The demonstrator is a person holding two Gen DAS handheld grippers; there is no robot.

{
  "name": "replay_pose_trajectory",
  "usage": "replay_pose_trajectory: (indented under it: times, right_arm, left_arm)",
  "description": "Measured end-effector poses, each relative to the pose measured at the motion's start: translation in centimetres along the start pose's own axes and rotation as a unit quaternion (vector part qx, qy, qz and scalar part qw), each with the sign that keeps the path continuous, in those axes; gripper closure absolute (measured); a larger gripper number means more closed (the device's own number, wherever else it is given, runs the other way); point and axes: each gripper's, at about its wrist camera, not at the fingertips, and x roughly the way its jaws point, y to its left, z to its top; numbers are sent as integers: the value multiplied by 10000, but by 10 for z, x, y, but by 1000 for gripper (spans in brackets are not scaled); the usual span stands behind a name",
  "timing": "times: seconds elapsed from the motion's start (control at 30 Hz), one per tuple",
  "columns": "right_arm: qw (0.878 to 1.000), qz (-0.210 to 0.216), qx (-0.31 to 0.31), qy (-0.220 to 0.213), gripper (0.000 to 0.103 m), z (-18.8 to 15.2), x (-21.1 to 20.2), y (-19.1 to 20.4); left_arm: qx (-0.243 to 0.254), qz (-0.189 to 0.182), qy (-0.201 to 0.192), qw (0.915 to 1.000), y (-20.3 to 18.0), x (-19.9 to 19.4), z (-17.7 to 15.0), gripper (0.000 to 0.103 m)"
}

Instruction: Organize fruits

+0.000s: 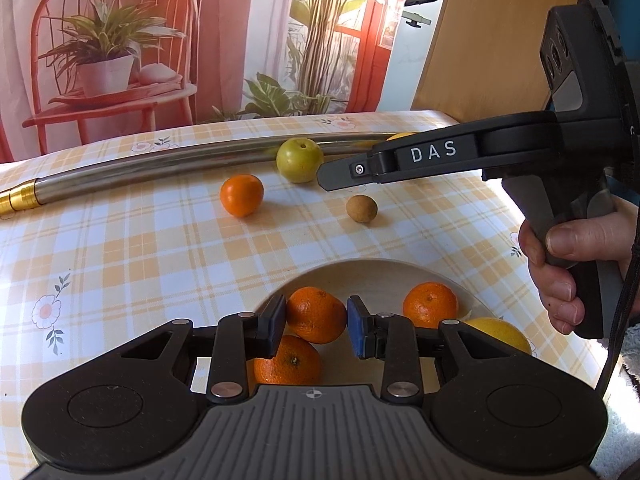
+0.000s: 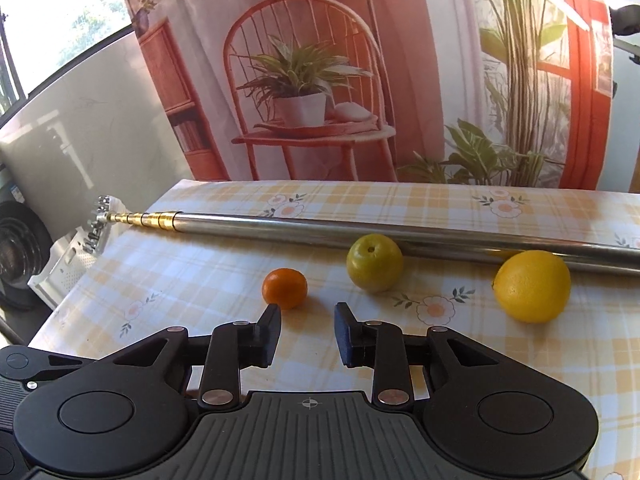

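Left claw (image 1: 316,322) hangs over the plate (image 1: 372,276), jaws parted astride a tangerine (image 1: 316,314), probably just dropping it; right claw (image 2: 307,330), wide and empty, faces the loose orange (image 2: 285,288), plum (image 2: 374,263) and lemon (image 2: 532,286) still on the cloth (image 2: 460,344)

Black right gripper (image 1: 326,178) marked "DAS", silver screw, grey handle, left gripper (image 1: 316,330) blue-padded
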Motion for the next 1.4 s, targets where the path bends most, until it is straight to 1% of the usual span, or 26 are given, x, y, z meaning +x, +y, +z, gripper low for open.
replay_pose_trajectory:
  times: [0.17, 0.4, 0.6, 0.7, 0.77, 0.97, 1.0, 1.03, 1.23, 1.4]
  right_arm:
    - [10000, -12, 59, 46, 75, -2, 1, -2]
    - [9993, -294, 210, 59, 75, -10, -1, -20]
    - [9975, -693, 20, 103, 64, -17, 5, -29]
    - [9969, -759, -10, 190, 63, -19, 14, -33]
    - [9968, -753, 28, 256, 64, -21, 21, -36]
    - [9969, -710, 112, 330, 70, -25, 30, -40]
    - [9969, -696, 117, 335, 76, -25, 30, -40]
    - [9971, -670, 119, 339, 78, -25, 30, -40]
    - [9981, -556, 15, 256, 78, -28, 17, -34]
    - [9993, -314, 182, 56, 78, -33, -13, -27]
  left_arm:
    - [235, 194, 33, 9995, -3, 4, -2, 68]
    - [215, 183, 27, 9996, -1, 3, -3, 68]
    - [208, 192, 27, 9996, -1, 3, -3, 68]
    - [195, 195, 34, 9996, -1, 3, -3, 68]
    - [170, 189, 42, 9997, 0, 3, -3, 67]
    - [99, 165, 52, 9998, 2, 3, -4, 66]
    - [93, 168, 50, 9998, 2, 3, -4, 66]
    - [86, 169, 47, 9998, 2, 3, -5, 66]
    - [25, 178, 49, 9998, 3, 3, -5, 66]
    - [32, 249, 23, 9997, 1, 0, -5, 66]
